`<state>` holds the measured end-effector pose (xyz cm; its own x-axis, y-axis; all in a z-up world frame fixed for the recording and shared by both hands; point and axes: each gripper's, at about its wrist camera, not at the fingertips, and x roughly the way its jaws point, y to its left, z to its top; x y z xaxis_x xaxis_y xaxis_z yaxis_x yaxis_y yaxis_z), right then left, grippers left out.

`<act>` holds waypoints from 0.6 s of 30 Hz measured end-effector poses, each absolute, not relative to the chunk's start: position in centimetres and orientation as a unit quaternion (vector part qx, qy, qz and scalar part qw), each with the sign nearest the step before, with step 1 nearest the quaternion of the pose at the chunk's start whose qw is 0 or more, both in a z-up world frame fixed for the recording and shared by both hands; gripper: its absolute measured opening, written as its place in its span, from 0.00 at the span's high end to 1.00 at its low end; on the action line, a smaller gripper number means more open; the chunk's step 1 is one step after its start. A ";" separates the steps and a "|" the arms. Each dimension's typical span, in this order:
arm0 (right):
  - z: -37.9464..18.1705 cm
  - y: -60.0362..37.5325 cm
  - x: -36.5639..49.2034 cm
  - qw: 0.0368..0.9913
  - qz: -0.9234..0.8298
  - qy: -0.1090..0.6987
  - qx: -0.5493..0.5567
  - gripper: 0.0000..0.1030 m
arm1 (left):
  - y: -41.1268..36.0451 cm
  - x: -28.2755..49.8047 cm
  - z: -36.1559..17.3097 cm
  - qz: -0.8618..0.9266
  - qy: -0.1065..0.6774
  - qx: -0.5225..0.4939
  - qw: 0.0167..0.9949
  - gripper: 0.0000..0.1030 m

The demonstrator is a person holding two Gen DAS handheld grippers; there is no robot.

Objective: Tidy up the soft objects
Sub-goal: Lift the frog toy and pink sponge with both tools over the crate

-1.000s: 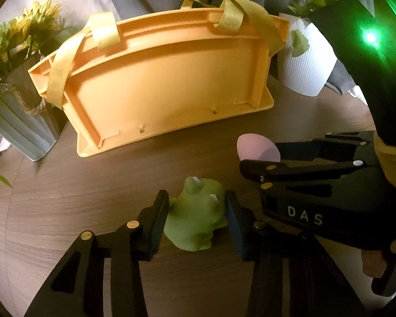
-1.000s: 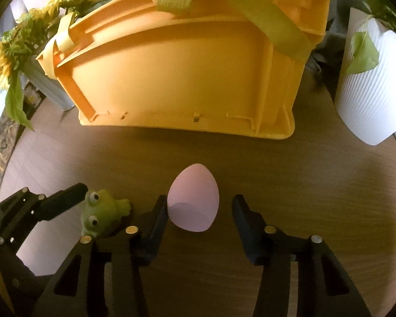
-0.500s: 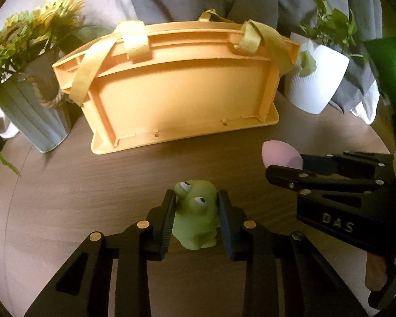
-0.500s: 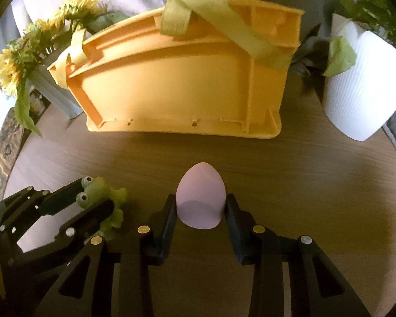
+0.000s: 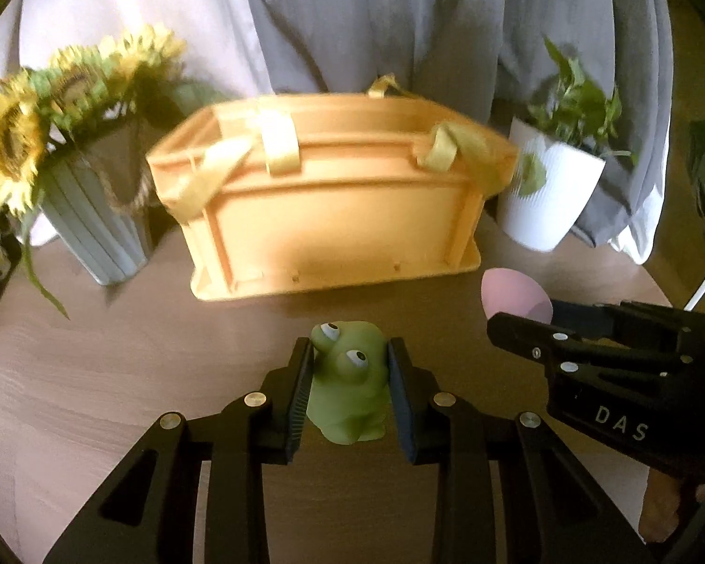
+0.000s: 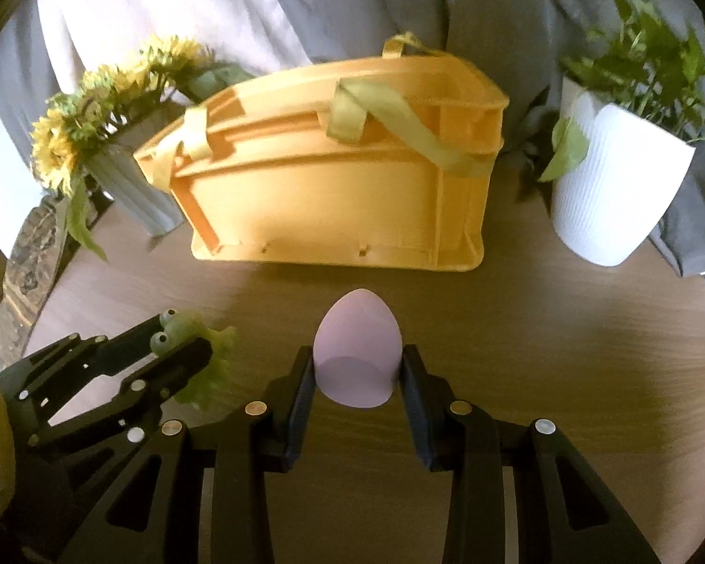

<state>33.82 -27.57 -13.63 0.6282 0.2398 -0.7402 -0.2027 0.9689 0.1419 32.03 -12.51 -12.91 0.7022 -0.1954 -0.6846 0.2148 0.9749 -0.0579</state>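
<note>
The right gripper (image 6: 357,376) clamps a pink egg-shaped sponge (image 6: 358,359) above the table (image 6: 564,352); the left gripper (image 6: 183,352) grips a green frog toy (image 6: 202,352); an orange basket (image 6: 333,188) stands toward the far edge.

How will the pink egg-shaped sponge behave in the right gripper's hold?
The pink sponge, pinched at its wide end by the right gripper, probably squashes rather than cracks. It looks light. Its tapered, rounded form could slip forward or, if dropped, roll.
</note>
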 end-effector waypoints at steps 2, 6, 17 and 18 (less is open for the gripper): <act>-13.0 -27.5 33.4 0.906 0.122 0.404 0.024 0.64 | -12.4 31.7 -11.9 -0.108 0.358 0.011 0.928 0.70; -11.1 -27.7 32.6 0.916 0.121 0.380 0.027 0.64 | -12.2 31.2 -10.0 -0.105 0.333 0.008 0.937 0.70; -6.5 -27.5 31.1 0.941 0.120 0.315 0.029 0.64 | -11.7 30.4 -5.2 -0.098 0.265 0.006 0.959 0.70; -6.1 -27.5 31.0 0.944 0.120 0.307 0.027 0.64 | -11.7 30.3 -4.9 -0.098 0.260 0.005 0.961 0.70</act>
